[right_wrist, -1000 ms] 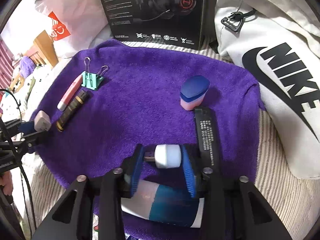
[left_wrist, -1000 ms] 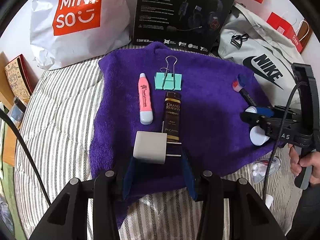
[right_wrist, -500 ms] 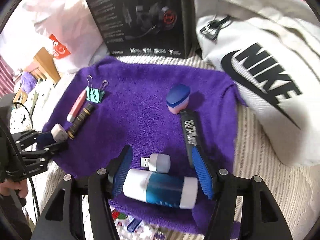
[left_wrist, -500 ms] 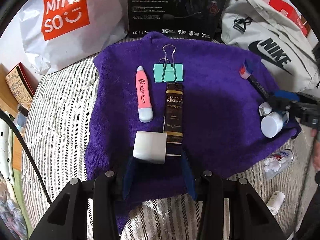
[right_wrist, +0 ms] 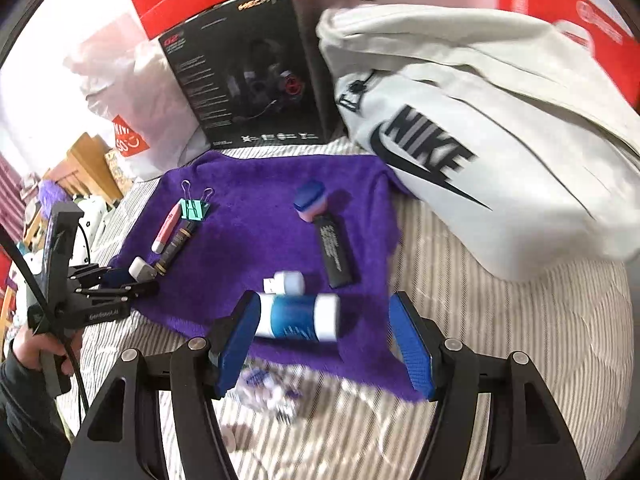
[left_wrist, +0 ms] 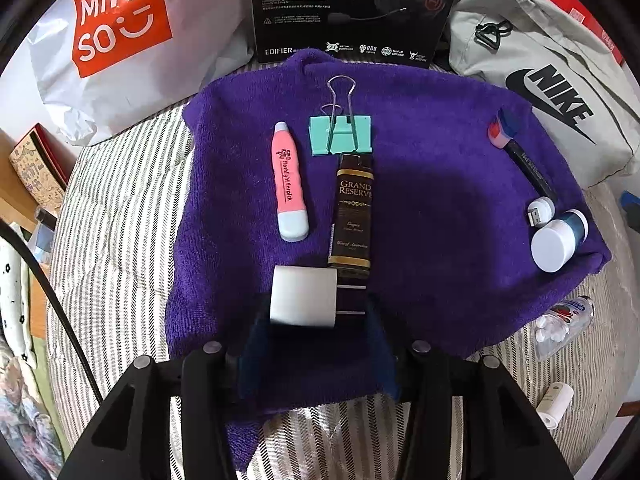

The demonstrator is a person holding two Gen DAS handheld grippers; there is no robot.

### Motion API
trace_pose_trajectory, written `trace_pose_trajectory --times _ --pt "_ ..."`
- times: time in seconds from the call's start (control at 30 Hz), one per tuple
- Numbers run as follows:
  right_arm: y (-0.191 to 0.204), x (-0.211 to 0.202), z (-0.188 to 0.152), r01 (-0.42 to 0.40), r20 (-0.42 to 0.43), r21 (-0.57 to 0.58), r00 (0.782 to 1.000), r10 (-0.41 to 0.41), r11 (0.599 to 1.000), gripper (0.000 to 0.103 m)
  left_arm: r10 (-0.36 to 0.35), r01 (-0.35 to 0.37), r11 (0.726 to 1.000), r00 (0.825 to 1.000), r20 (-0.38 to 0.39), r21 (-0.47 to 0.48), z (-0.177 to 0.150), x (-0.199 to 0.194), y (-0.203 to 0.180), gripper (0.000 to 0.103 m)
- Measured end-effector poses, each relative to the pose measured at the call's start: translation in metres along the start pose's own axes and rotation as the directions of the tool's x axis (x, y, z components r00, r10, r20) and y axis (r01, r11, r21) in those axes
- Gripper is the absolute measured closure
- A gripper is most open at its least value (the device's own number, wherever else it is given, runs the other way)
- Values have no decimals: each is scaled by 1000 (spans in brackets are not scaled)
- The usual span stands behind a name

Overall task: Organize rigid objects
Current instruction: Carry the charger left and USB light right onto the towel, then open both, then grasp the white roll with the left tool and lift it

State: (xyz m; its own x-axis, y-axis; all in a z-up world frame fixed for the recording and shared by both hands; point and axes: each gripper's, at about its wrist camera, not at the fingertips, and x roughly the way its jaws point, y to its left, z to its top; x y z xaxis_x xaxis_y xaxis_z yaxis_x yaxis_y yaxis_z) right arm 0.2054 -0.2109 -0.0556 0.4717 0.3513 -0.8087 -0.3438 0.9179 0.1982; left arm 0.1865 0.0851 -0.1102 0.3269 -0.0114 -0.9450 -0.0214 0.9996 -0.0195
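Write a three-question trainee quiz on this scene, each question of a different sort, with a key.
1. True or false: the binder clip lies on the purple towel.
2. Multiple choice: what sits right at the left hand-held gripper, just ahead of its open jaws? A. pink pen B. white charger C. blue-and-white bottle
3. Fill in: the right hand-held gripper is ____, its jaws spread wide and touching nothing.

Key: 1 true. 2 B: the white charger lies by the left pad; the pink pen and the bottle lie elsewhere on the towel. 3 open.
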Motion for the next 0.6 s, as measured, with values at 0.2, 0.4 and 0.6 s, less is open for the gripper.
trace_pose_trajectory --times 0.2,0.4,0.6 --pt "-14 -24 -27 43 -5 23 999 -43 999 36 -26 26 999 999 -24 -36 2 -8 2 44" --pt "-24 -37 -48 50 -13 34 999 -49 998 35 35 -34 999 999 35 -32 -14 -47 -14 30" --pt "-35 -50 -68 51 -21 70 999 -49 996 35 -34 37 999 996 84 -29 -46 -78 -51 30"
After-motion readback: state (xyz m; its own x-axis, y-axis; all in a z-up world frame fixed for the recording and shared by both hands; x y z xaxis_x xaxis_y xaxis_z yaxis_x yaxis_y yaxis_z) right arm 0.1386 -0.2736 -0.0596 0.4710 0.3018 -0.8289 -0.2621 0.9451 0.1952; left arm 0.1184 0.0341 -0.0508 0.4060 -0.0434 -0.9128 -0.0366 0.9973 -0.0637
